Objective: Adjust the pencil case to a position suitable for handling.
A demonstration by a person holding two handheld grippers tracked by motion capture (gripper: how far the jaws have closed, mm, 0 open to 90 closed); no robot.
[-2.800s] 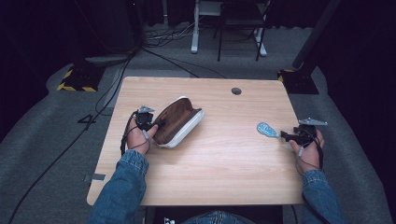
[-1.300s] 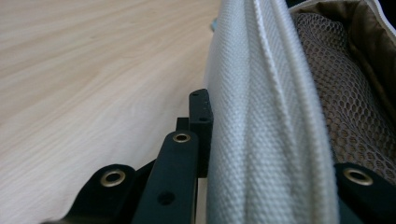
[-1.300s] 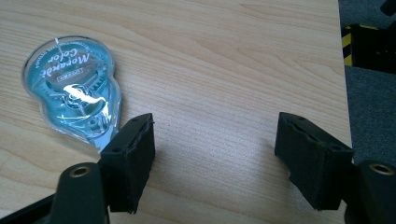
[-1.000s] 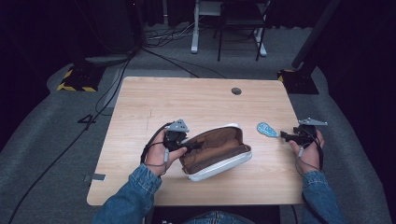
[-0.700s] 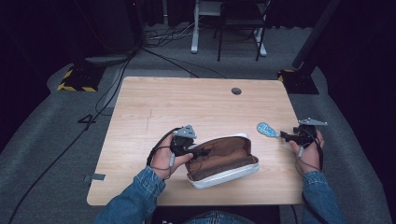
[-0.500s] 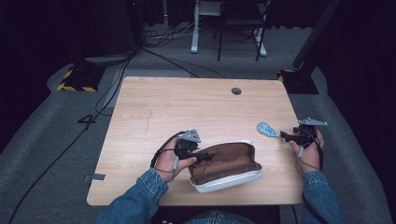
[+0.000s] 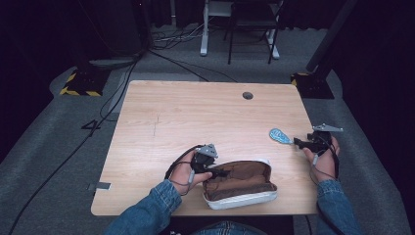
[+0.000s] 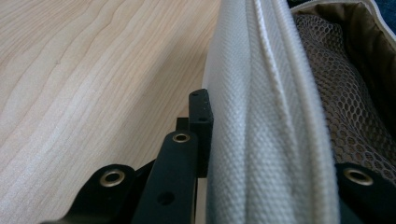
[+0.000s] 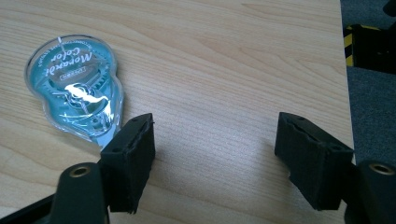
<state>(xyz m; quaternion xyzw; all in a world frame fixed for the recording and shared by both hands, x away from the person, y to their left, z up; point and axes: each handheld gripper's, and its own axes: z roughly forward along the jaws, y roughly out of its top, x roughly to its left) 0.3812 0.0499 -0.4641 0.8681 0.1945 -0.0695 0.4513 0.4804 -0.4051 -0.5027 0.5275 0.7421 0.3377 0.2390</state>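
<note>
In the high view, the left gripper (image 7: 219, 172) grips the near-left end of an open pencil case (image 7: 240, 185), which lies near the front edge of the table (image 7: 195, 112), brown lining up and white shell below. The right gripper (image 7: 299, 143) rests at the table's right side, with a small blue tape dispenser (image 7: 280, 135) just beyond its fingertips. The step in hand looks like setting the case in place in front of the person, open and ready to be filled. The next move probably calls for the left fingers to steady the case while the right gripper shifts sideways to straddle the dispenser and close on it.

In the left gripper view, the fingers pinch the case's white woven wall (image 8: 261, 140): one finger (image 8: 200, 121) lies flat against its outside, and the other is hidden inside the case behind the fabric, beside the brown mesh pocket (image 8: 345, 112). Whether anything is in the case cannot be told from here.

In the right gripper view, the fingers are spread wide over bare wood, holding nothing. The dispenser (image 9: 77, 88) lies just outside the left finger (image 9: 133, 154), its narrow end nearly touching that finger's tip and not between the two. Its printed label is partly washed out by glare.
</note>
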